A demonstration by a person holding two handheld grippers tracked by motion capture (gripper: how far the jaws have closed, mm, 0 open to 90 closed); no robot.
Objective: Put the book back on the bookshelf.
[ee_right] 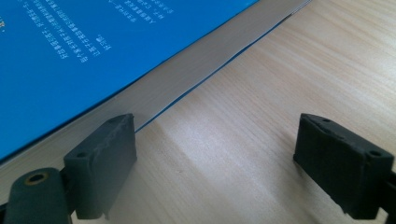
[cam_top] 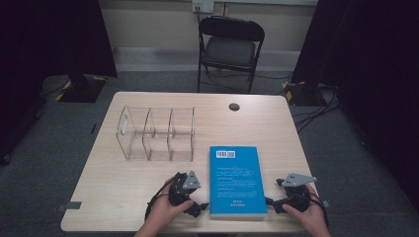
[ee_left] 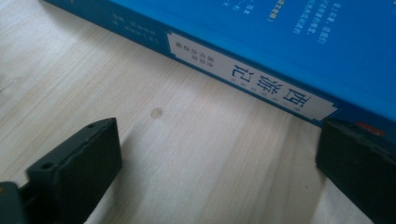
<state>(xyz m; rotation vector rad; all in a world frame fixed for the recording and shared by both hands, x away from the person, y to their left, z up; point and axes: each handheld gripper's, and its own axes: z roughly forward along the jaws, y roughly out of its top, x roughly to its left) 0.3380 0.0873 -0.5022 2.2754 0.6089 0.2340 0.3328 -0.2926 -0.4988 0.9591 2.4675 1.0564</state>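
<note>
A blue book lies flat at the table's near edge, just before a clear acrylic organizer. The left gripper, jaws wide apart and empty, meets its spine; the right gripper, likewise gaping, sits against the page edge

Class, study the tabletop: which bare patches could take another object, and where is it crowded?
Free: the right strip between the blue book and the table edge; the far band behind the clear acrylic organizer; the near-left corner in front of it. Crowded: the near edge, where the left gripper and right gripper flank the book.
</note>
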